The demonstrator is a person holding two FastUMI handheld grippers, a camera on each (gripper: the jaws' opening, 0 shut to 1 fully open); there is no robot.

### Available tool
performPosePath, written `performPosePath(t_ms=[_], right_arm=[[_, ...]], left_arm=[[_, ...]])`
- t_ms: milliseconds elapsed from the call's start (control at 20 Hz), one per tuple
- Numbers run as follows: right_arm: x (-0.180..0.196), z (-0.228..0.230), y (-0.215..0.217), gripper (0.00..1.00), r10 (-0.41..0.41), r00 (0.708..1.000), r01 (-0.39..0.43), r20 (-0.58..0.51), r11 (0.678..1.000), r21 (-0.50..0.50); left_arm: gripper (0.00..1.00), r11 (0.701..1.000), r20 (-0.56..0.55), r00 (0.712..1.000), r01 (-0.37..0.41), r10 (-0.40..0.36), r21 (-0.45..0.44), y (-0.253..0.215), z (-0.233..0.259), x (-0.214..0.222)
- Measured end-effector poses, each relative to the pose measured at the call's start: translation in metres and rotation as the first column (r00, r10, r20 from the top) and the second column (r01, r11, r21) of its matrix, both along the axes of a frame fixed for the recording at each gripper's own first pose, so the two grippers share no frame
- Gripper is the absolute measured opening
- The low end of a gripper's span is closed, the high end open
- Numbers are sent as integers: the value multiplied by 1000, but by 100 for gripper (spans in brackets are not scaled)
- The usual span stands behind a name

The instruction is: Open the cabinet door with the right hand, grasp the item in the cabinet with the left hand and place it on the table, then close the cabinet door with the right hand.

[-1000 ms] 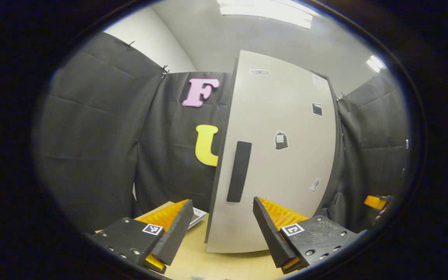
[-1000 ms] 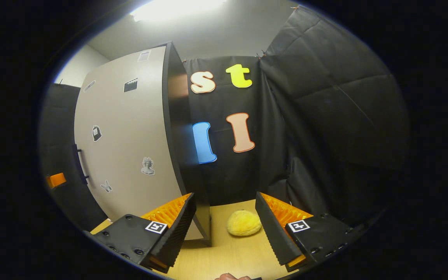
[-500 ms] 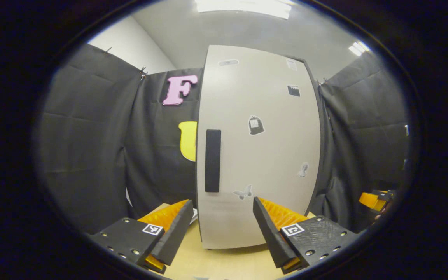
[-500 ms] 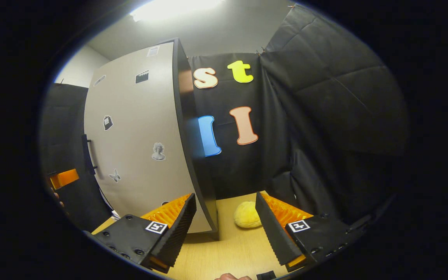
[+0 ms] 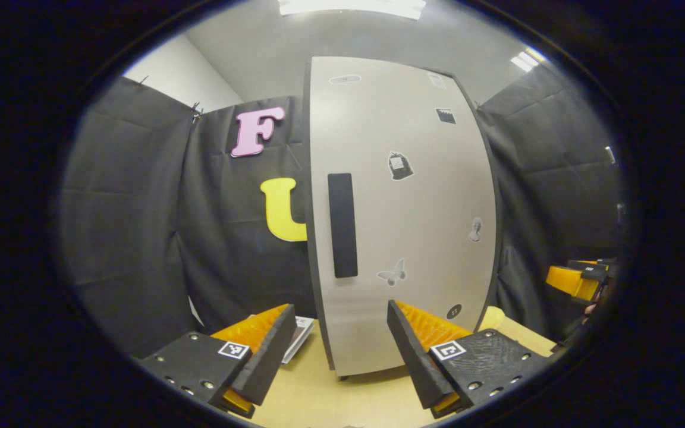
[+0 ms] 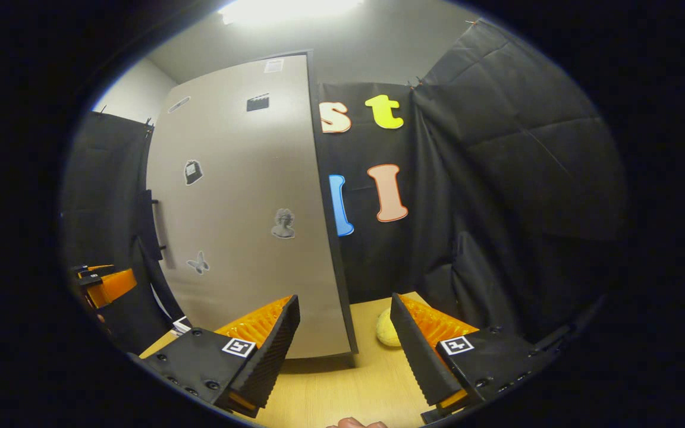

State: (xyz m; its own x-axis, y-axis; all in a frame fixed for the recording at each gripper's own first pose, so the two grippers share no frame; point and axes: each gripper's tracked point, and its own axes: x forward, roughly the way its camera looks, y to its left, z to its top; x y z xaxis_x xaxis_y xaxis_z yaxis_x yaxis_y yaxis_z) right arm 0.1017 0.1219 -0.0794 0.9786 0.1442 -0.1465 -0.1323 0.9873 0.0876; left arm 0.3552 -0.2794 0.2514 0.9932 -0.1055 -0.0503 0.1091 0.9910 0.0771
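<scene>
On table [image 6: 342, 386], closed cabinet door [image 5: 402, 214], yellow item [image 6: 386, 330] beside it, both tongs open

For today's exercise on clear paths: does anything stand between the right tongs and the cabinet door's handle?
Nothing visible does. The right tongs stand open before the pale grey cabinet door. The black bar handle sits at the door's far left edge, off to the left of the tongs, with only the bare door face between them. The left tongs hang just below it.
</scene>
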Motion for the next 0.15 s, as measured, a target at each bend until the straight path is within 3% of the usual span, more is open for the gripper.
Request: performPosePath(t_ms=[100,150], right_arm=[[-6,-4,9,97,-12,1000,12,-13,1000,-22],[-7,-5,14,90,-19,1000,19,-19,1000,-22]], left_arm=[[92,999,-35,999,24,-25,-41,9,-17,1],[94,998,-46,998,35,-37,-50,14,-23,1]])
